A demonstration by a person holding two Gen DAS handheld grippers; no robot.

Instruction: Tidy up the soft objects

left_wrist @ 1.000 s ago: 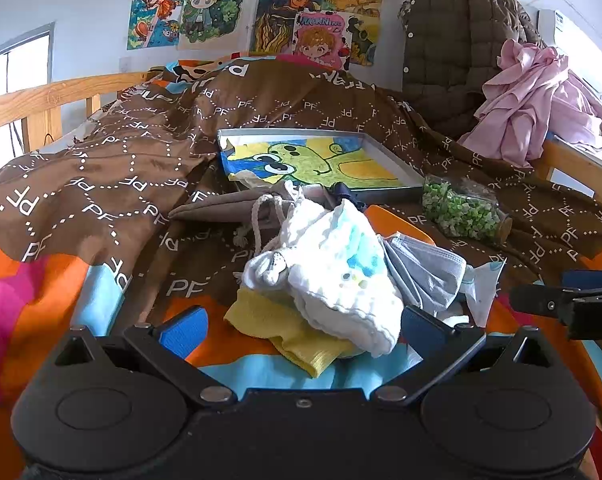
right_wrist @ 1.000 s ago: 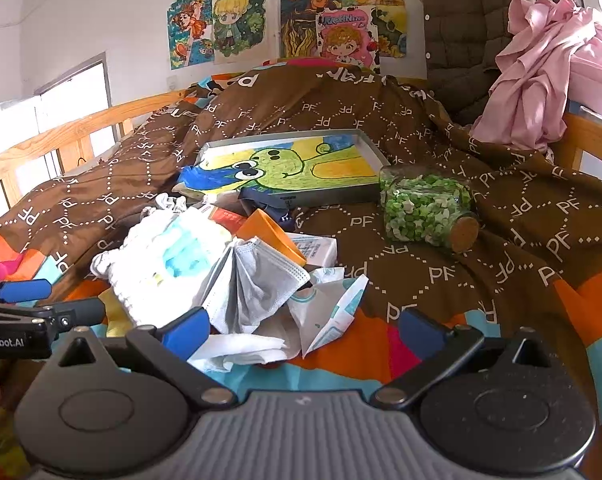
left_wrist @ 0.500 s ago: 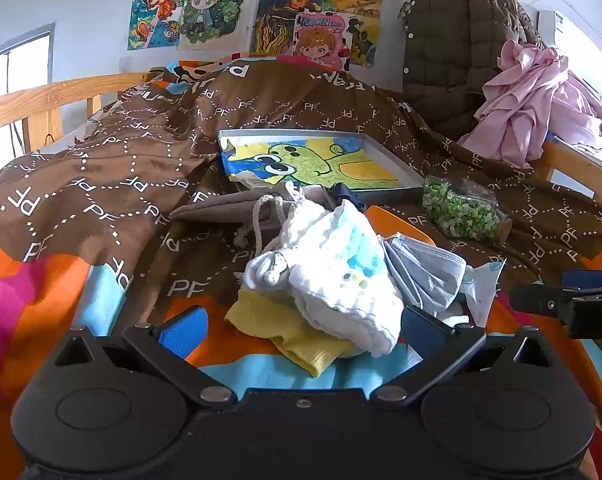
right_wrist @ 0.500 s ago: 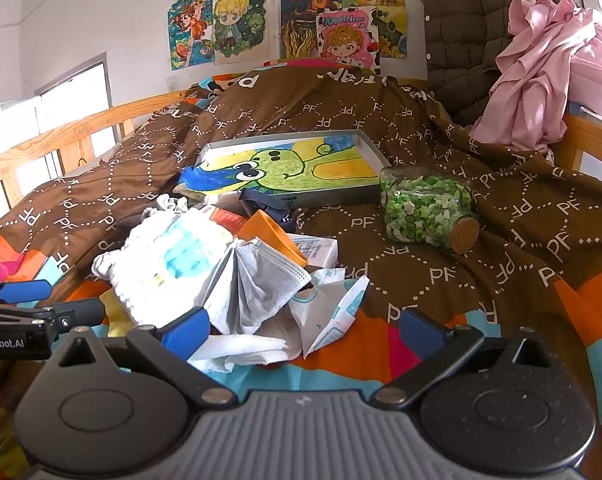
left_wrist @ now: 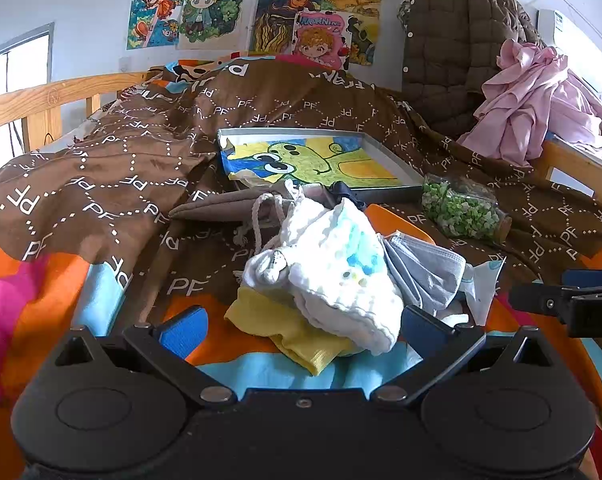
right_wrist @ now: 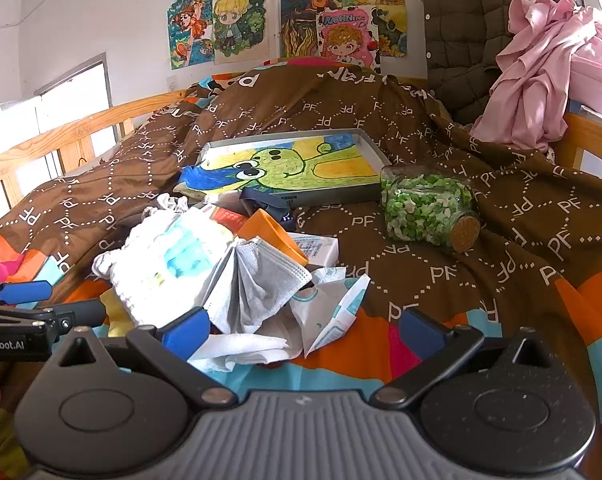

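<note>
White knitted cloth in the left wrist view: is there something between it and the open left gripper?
Nothing visible blocks it. The white knitted cloth lies on top of the pile, over a yellow cloth, directly ahead of the open left gripper. A grey face mask lies beside it.

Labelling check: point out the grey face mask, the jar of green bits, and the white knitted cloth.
grey face mask (right_wrist: 257, 280), right wrist view, pleated middle.
jar (right_wrist: 425, 208), right wrist view, glass side.
white knitted cloth (left_wrist: 341, 268), left wrist view, top fold.
</note>
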